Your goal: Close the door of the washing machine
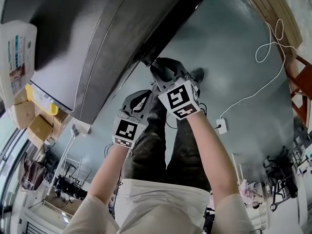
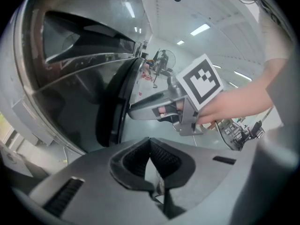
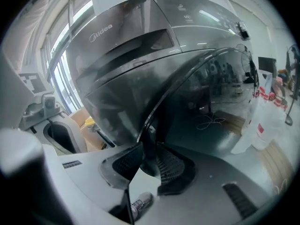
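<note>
While the right tool (image 3: 147, 146) pinches the rim of the glossy dark round washing-machine door (image 3: 211, 102), ajar at far left, the left tool (image 2: 150, 142) sits pressed together, empty (door probably stiff, weighty, slick: hold the rim).

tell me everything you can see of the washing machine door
The door is dark, glossy and reflective, with a curved black rim. It stands ajar, swung partly out from the grey washing machine. The right hand-held gripper grips the rim's edge between its pads. Nothing else is seen touching it, and its hinge is not visible.
</note>
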The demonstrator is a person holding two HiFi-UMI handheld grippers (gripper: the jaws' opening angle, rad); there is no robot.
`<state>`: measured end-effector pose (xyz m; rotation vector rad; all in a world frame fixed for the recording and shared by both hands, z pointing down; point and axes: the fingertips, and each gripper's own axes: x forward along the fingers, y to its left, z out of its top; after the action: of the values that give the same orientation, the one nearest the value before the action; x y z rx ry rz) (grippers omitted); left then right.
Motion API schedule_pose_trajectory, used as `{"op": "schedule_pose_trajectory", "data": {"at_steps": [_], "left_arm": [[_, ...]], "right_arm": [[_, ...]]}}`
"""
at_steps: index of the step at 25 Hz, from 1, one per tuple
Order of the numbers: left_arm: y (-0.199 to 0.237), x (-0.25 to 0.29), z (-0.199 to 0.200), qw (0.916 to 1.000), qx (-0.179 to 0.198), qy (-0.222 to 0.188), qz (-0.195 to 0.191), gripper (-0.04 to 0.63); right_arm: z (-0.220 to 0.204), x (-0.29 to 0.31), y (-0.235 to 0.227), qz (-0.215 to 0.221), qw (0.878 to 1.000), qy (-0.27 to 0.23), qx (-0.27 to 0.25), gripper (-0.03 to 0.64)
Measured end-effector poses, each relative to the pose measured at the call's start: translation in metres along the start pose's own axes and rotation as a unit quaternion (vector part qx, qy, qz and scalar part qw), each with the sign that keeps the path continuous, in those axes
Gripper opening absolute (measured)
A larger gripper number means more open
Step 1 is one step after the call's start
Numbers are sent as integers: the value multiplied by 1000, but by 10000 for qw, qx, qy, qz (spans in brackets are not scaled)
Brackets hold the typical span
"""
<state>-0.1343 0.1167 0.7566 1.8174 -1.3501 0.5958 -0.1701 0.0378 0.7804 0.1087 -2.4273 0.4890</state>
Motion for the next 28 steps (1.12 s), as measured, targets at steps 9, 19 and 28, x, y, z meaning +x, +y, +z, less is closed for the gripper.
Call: {"op": "schedule_pose_trajectory", "data": {"at_steps": [9,19,28], "left_arm": [[-18,-24,50,9995,275,-160,74,9],[-72,-86,145,9965,392,-736,69,9],[-111,-145,216,9946,108,-1028,59,9]], "right_arm": [[32,-64,-2,-158,9997,-91,138,87],[93,-195,9,-747,9968,-295,12,81],[141,-304,32,-1041,9937,-383,-171,80]]}}
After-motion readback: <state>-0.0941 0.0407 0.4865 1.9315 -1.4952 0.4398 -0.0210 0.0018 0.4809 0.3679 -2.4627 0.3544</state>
